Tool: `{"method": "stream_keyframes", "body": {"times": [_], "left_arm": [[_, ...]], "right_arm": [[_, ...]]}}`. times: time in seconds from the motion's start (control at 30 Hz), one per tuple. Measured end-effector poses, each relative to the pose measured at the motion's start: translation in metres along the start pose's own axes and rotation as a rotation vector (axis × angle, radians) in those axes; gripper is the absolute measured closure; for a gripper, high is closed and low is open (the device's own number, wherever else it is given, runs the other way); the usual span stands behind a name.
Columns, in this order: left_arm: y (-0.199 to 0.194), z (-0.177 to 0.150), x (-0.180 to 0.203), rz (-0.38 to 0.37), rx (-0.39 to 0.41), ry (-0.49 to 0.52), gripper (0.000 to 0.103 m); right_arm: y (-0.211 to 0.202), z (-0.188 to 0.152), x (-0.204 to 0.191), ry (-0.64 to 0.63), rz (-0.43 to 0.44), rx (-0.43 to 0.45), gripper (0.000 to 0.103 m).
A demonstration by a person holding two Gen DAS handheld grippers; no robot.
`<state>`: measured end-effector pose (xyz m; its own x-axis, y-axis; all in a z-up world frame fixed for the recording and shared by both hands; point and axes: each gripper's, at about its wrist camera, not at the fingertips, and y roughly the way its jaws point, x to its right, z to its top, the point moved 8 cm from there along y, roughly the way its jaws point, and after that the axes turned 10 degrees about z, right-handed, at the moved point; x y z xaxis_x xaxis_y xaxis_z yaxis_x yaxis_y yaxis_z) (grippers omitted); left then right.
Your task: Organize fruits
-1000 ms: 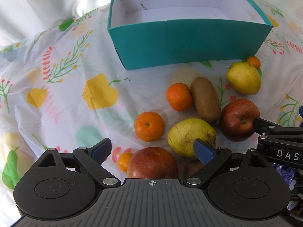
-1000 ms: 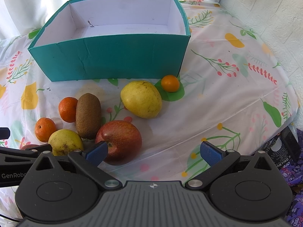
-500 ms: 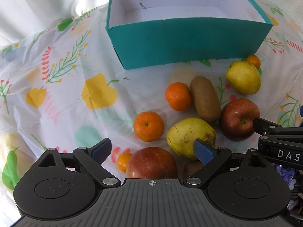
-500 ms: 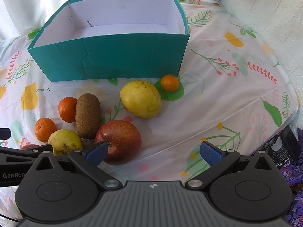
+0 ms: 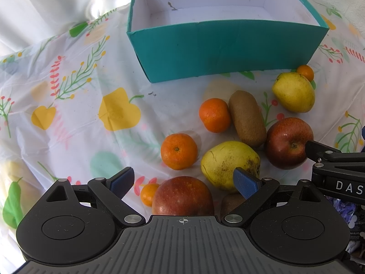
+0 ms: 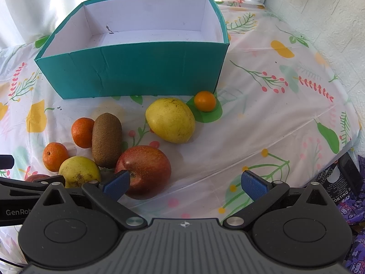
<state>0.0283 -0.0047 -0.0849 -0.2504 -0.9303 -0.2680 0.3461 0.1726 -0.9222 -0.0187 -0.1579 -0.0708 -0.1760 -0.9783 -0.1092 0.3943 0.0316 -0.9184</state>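
Teal box (image 6: 136, 68) sits empty at the back of my surface (image 6: 262, 137); the fruits (image 5: 230, 162) lie loose in front of it; my left hand-held gripper (image 5: 183, 180) and right hand-held gripper (image 6: 184, 183) hover spread, holding nothing.

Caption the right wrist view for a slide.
Open right hand-held gripper hovers before loose fruit and a red apple, facing an empty teal cardboard box.

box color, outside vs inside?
The box is teal outside, plain white inside. Right wrist view shows it best.
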Motion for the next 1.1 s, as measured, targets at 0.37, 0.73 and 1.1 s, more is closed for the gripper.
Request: {"method": "stream_keyframes", "body": {"times": [0.37, 0.73, 1.1], "left_arm": [[0.0008, -0.0020, -0.0016, -0.002, -0.004, 0.000, 0.006], [0.0020, -0.0008, -0.0017, -0.001, -0.013, 0.004, 0.006], [0.0037, 0.0007, -0.0017, -0.009, -0.021, 0.003, 0.006]], "right_arm": [[0.0007, -0.0001, -0.0005, -0.001, 0.002, -0.002, 0.000], [0.0013, 0.0010, -0.0005, 0.001, 0.006, -0.004, 0.000], [0.0028, 0.0011, 0.0003, 0.005, 0.012, -0.007, 0.000]]}}
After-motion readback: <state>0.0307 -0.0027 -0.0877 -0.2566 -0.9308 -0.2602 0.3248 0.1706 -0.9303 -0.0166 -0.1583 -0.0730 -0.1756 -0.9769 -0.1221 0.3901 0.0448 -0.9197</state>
